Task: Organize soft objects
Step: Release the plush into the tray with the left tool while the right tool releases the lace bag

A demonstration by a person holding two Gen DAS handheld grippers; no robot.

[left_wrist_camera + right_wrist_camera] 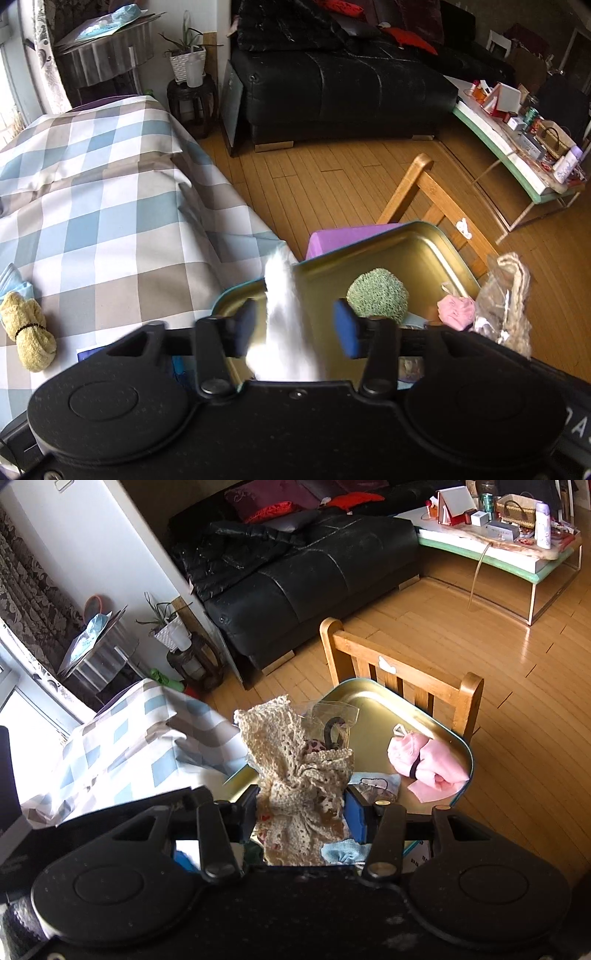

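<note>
A gold tin tray (424, 251) sits at the edge of the checked tablecloth (110, 184). In it lie a green knitted ball (377, 295) and a pink cloth bundle (456, 312). My left gripper (295, 326) is over the tray's near-left corner, open, with a white cloth (284, 295) hanging between its blue pads, which stand clear of it. My right gripper (303, 812) is shut on a beige crochet piece (295, 760) in clear plastic, held above the tin tray (373, 716). The pink bundle (428, 760), tied with a black band, lies at the tray's right side.
A yellow rolled towel (29, 336) with a black band lies on the tablecloth at the left. A purple box (343, 236) and a wooden chair (402, 672) stand behind the tray. Beyond are wooden floor, a black sofa (332, 81) and a cluttered low table (517, 162).
</note>
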